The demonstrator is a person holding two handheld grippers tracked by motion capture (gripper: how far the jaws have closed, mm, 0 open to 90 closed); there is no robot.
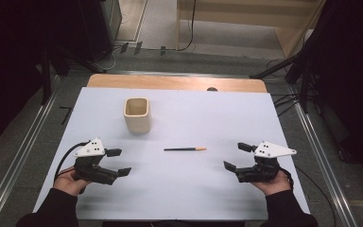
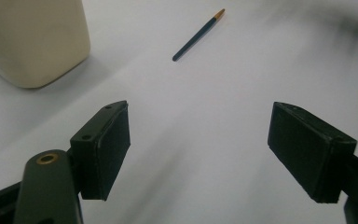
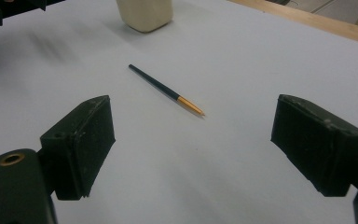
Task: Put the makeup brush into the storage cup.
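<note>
White table (image 1: 179, 189) (wooden edge (image 1: 177, 83)); grey floor (image 1: 38, 142) around.

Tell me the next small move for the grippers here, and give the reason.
Probably move the right gripper in toward the pencil and line its open jaws up across the shaft. The pencil lies flat on the white table, untouched, its orange tip pointing toward that gripper. The left gripper is also open and empty. The cream cup stands upright behind, a likely place for it.
</note>
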